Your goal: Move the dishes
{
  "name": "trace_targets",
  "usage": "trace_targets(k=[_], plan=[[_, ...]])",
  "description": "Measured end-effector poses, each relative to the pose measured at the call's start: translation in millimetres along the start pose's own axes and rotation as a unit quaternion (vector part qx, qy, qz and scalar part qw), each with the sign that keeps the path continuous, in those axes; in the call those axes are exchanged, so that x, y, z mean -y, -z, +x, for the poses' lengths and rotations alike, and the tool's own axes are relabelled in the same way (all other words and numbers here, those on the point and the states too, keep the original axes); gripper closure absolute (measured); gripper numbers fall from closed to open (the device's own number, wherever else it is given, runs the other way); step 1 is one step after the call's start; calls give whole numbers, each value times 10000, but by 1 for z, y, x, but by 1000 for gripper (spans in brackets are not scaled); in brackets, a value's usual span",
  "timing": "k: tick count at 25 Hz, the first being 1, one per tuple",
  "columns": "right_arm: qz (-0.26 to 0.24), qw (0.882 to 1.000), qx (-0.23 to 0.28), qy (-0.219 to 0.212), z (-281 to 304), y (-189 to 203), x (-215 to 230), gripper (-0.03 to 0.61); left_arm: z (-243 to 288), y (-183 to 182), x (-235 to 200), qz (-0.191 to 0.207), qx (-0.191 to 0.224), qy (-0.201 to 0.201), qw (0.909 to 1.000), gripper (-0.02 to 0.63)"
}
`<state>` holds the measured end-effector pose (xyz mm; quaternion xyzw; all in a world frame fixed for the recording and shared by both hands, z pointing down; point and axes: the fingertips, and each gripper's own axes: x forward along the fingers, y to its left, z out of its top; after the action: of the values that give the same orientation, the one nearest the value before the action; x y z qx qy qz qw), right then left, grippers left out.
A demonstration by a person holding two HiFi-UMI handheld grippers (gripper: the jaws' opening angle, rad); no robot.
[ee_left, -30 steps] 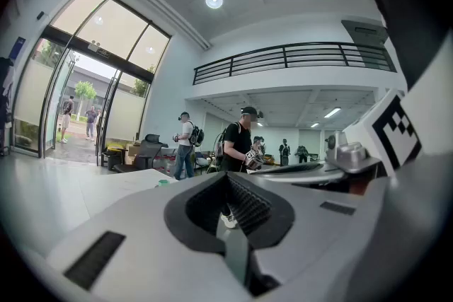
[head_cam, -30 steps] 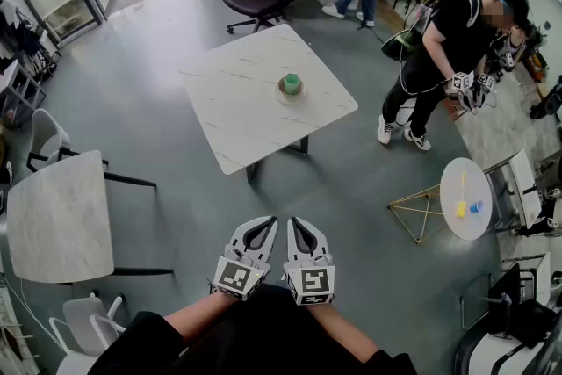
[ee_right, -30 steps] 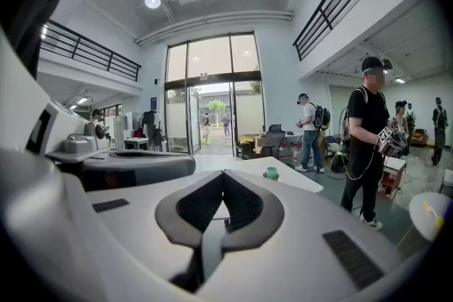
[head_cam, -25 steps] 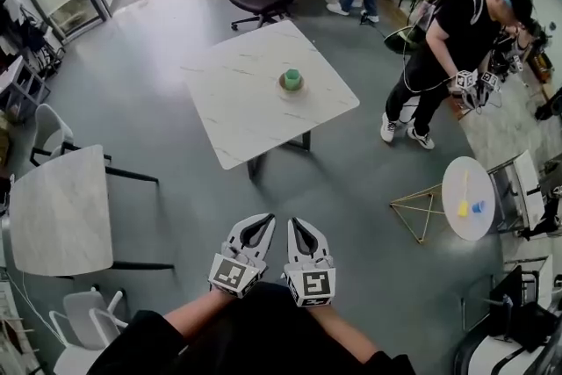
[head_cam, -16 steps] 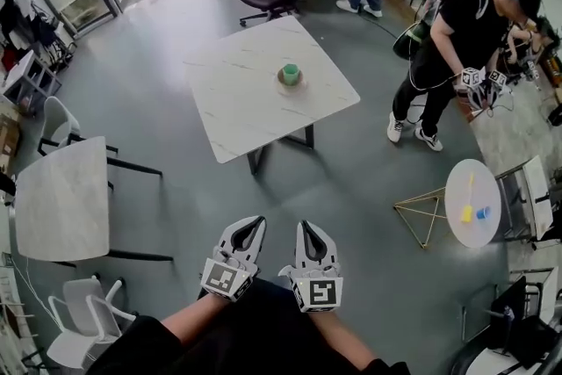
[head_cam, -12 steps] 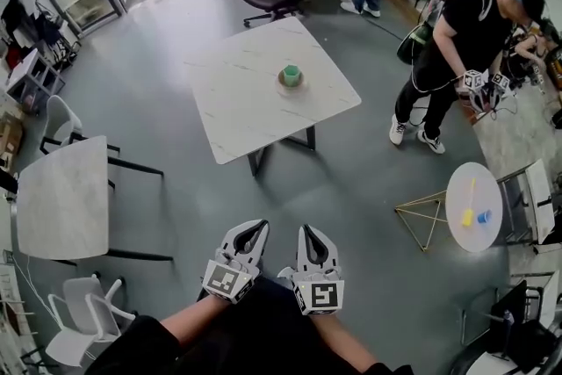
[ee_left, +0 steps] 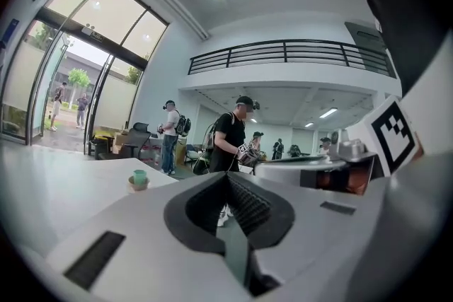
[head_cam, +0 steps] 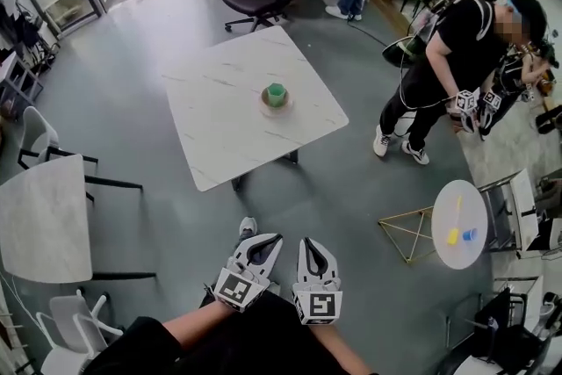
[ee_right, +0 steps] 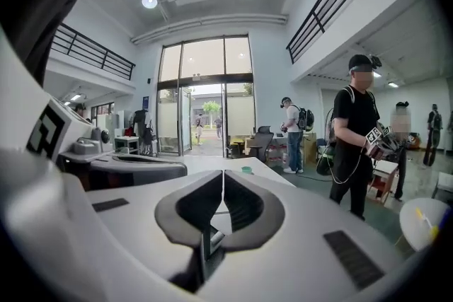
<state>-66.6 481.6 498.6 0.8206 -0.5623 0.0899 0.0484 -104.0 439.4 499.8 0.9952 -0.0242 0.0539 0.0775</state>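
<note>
Head view: green cup (head_cam: 276, 93) now farther left

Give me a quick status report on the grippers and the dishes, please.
Left gripper and right gripper shut, empty, held low. Green cup on saucer on square table ahead, untouched. Nothing in the way.

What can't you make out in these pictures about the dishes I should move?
Green cup on its saucer: too small in the head view, and smaller in both gripper views, to see inside.
Yellow item and blue item on the round table, head view: too small to name.
Pale table at left, head view: cut off by the picture's edge.
</note>
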Motion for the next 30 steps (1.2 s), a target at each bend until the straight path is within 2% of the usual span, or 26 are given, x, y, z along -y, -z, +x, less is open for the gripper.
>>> trace_targets(k=[2, 5, 8, 12, 17, 26, 30], plan=[[-11, 9999, -93, 116, 21, -6, 15, 560, 17, -5, -19, -186, 68, -1, 9998, 597], [5, 9995, -242, 206, 65, -18, 24, 560, 42, -8, -54, -238, -157, 48, 9996, 597], [49, 9997, -258, 20, 114, -33, 14, 560, 63, -15, -91, -168, -261, 209, 9993, 597], [-194, 9989, -321, -280, 177, -44, -6, 560, 81, -27, -142, -151, -238, 287, 9992, 597], [-194, 9976, -622, -223, 235, -52, -11, 560, 96, -47, -202, -345, -123, 150, 9992, 597], [-95, 9958, -846, -337, 294, -54, -14, 560, 113, -64, -265, -547, 132, -128, 9983, 597], [-18, 9942, -988, -415, 323, -49, -8, 561, 124, -58, -290, -463, 98, -416, 9980, 597]])
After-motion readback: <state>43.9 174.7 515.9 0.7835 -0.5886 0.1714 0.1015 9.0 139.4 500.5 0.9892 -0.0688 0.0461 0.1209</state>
